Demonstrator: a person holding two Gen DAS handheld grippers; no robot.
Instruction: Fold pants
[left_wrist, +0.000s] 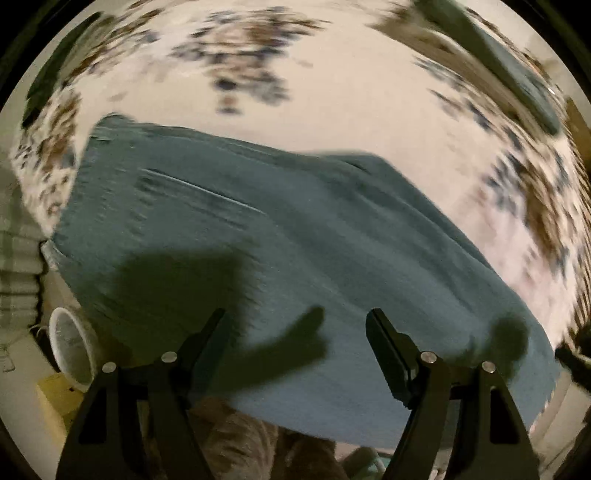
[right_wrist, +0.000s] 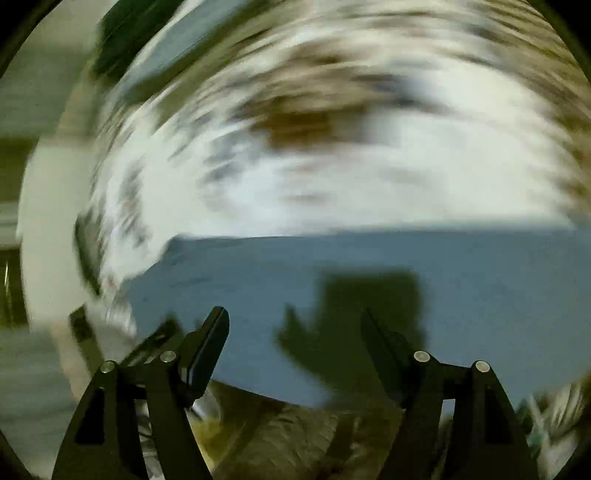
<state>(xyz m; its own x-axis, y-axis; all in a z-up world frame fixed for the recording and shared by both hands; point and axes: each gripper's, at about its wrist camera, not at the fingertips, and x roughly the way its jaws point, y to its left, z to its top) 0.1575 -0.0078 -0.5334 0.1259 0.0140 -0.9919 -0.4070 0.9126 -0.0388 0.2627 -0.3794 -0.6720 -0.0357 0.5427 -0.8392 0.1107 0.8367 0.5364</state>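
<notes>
Pants are lying lengthwise left-to-right just beyond both grippers, left gripper and right gripper, fingers gaping wide and holding nothing.

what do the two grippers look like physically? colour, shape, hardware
Both match: matte black. The left gripper and right gripper each have two tapered, wedge-shaped fingers on triangular linkage arms with cut-out windows and round silver pivot pins. No cables, markings or sleeves are visible.
</notes>
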